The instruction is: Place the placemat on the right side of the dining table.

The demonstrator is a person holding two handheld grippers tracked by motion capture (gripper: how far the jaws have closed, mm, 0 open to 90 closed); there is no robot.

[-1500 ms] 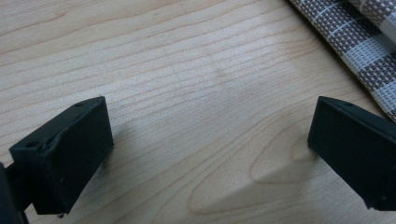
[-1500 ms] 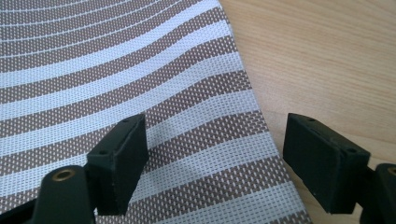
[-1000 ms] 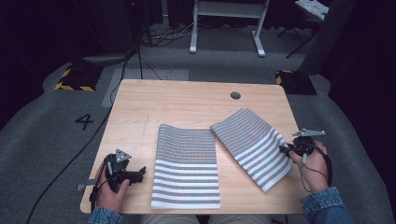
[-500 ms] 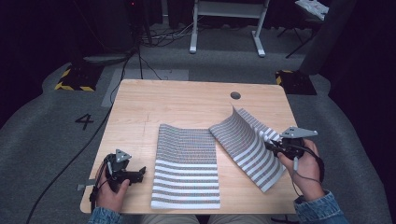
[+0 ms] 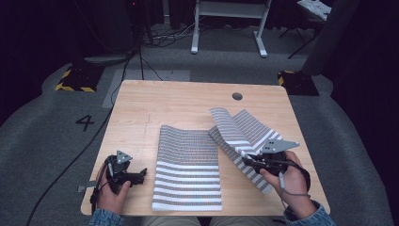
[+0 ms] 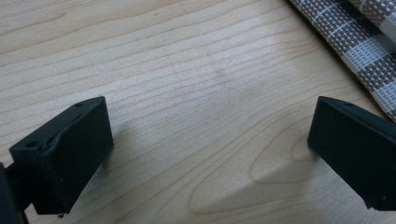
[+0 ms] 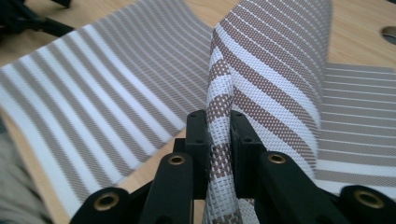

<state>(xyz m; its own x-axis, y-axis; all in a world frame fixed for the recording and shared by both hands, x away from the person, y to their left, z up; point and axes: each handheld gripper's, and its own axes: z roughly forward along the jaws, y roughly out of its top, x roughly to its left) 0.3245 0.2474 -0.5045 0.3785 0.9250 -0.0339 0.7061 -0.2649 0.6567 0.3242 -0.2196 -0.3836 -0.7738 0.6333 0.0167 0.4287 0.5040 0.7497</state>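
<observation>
The left gripper (image 5: 141, 176) is rested on the table (image 5: 179, 101), fingers spread wide on nothing. A flat striped mat (image 5: 188, 169) lies mid-table. The second mat's (image 5: 235, 129) edge is pinched and lifted by the right gripper (image 5: 245, 158).

Left claw (image 5: 139, 176) low at the desk's near-left corner, jaws spread wide, hand (image 5: 110, 190) wrapped around its body, right claw (image 5: 247, 157) raised, jaws having just closed, clamped tight, right hand (image 5: 289, 179) behind it, both forearms entering from below
</observation>
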